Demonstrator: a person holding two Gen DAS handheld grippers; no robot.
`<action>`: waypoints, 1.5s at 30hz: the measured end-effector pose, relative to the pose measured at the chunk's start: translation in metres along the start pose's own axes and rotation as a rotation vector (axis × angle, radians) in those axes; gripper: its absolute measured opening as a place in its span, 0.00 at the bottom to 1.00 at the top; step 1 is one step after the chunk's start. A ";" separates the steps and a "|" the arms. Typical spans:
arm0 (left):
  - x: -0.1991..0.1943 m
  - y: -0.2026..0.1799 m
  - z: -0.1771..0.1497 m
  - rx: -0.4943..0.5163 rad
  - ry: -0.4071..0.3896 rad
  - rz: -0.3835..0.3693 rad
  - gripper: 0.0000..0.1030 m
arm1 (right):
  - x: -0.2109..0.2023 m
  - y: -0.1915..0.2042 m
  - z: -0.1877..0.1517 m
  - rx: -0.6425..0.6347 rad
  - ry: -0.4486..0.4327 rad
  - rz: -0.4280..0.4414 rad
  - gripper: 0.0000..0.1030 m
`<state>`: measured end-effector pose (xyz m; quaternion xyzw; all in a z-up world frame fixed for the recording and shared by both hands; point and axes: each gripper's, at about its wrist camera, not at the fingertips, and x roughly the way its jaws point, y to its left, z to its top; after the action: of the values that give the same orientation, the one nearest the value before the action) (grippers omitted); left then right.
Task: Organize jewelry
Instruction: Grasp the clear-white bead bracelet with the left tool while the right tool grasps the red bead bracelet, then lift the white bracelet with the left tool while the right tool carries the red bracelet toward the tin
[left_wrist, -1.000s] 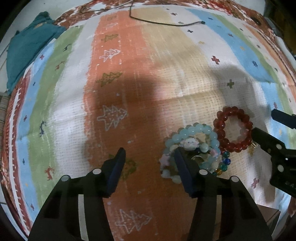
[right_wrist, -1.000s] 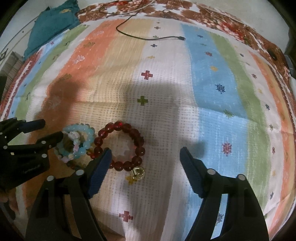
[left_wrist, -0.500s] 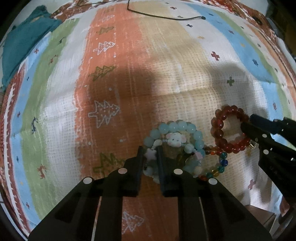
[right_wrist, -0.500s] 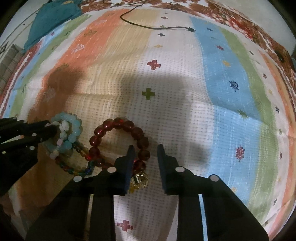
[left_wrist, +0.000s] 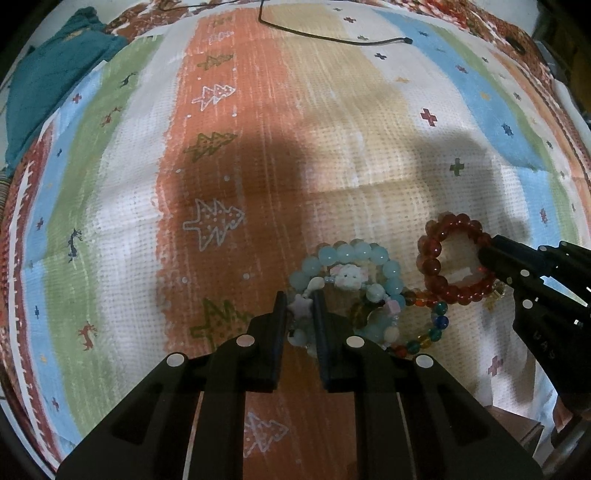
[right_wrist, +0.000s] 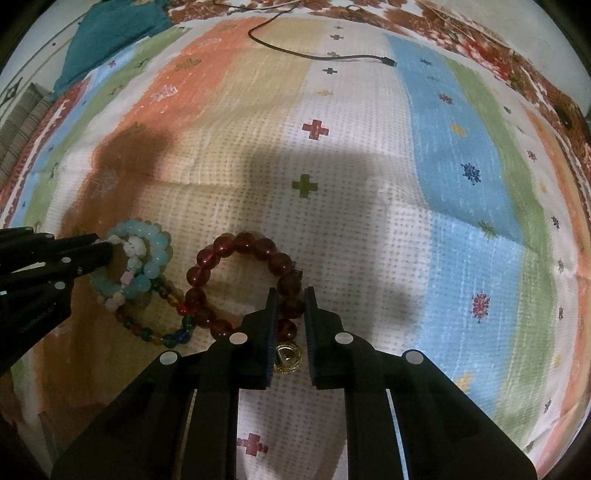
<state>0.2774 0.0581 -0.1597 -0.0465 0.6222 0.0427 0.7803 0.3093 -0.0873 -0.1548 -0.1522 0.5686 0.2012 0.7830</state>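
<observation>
Three bead bracelets lie together on the striped cloth. My left gripper (left_wrist: 300, 306) is shut on the near side of the pale blue charm bracelet (left_wrist: 354, 254), which carries a white animal charm. My right gripper (right_wrist: 290, 295) is shut on the near right side of the dark red bead bracelet (right_wrist: 236, 243). A thin multicoloured bead bracelet (right_wrist: 155, 334) lies tangled under the other two. A small gold charm (right_wrist: 288, 356) sits between the right fingers, below the red beads. In the left wrist view the red bracelet (left_wrist: 439, 258) and the right gripper (left_wrist: 487, 254) show at the right.
A colourful striped cloth (right_wrist: 369, 184) covers the surface. A black cable (right_wrist: 321, 55) lies at the far edge. A teal cloth (left_wrist: 48, 74) is bunched at the far left. A brown surface (left_wrist: 524, 424) shows beyond the near right cloth edge.
Both grippers went from wide open to shut: the left closed on the pale blue bracelet, the right on the red bracelet. Both moved forward and down.
</observation>
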 end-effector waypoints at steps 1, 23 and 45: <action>-0.001 -0.002 0.000 -0.002 -0.001 0.000 0.15 | 0.000 0.000 0.000 -0.002 0.002 -0.001 0.14; -0.028 0.001 -0.003 -0.014 -0.048 -0.023 0.13 | -0.020 0.003 -0.001 -0.013 -0.048 0.002 0.14; -0.112 -0.007 -0.030 -0.012 -0.210 -0.083 0.13 | -0.094 0.002 -0.024 0.029 -0.205 0.036 0.14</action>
<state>0.2250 0.0462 -0.0573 -0.0722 0.5342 0.0185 0.8421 0.2634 -0.1102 -0.0730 -0.1093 0.4910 0.2216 0.8354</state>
